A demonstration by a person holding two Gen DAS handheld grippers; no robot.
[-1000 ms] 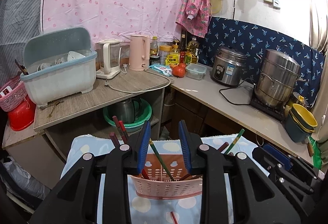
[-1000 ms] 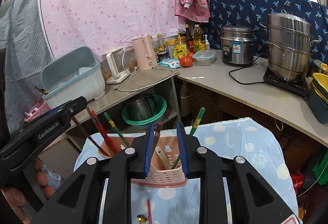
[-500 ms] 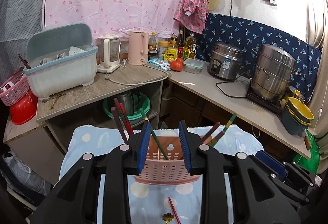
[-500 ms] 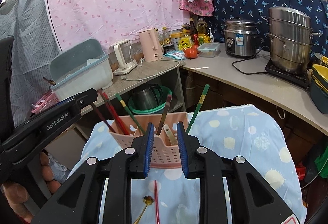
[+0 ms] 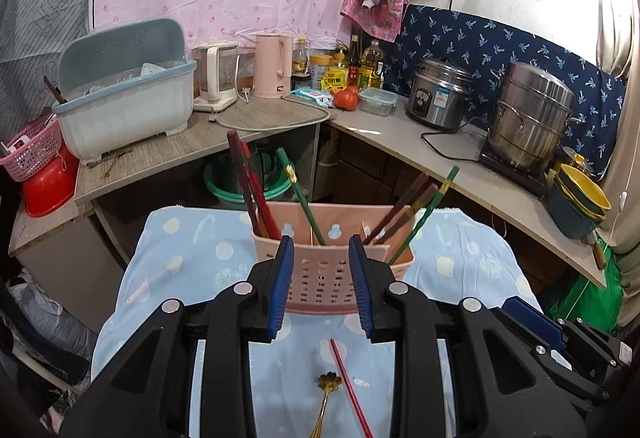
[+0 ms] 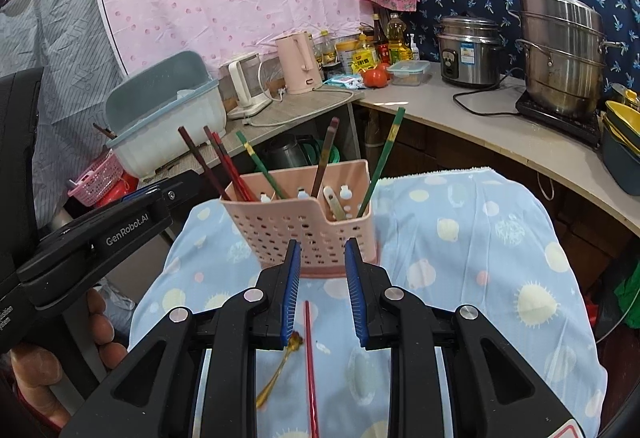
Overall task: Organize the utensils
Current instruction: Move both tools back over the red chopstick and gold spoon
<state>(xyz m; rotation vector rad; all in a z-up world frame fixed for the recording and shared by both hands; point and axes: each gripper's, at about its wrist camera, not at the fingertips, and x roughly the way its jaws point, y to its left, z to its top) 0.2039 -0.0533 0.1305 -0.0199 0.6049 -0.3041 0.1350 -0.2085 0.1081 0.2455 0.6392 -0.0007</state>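
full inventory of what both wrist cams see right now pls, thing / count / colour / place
utensil caddy: 1, pink, on the cloth
chopsticks in caddy: several, red, brown, green, standing tilted
loose chopstick: 1, red, flat on the cloth
spoon: 1, gold, flat beside the loose chopstick
cloth: 1, light blue, dotted
dish rack: 1, grey-blue, left counter
kettles: 2, pink and white, counter
tomatoes: 2, red
rice cooker: 1, steel
steamer pot: 1, steel, right
bowls: stacked, yellow and dark, far right
left claw: open, empty
right claw: open, empty
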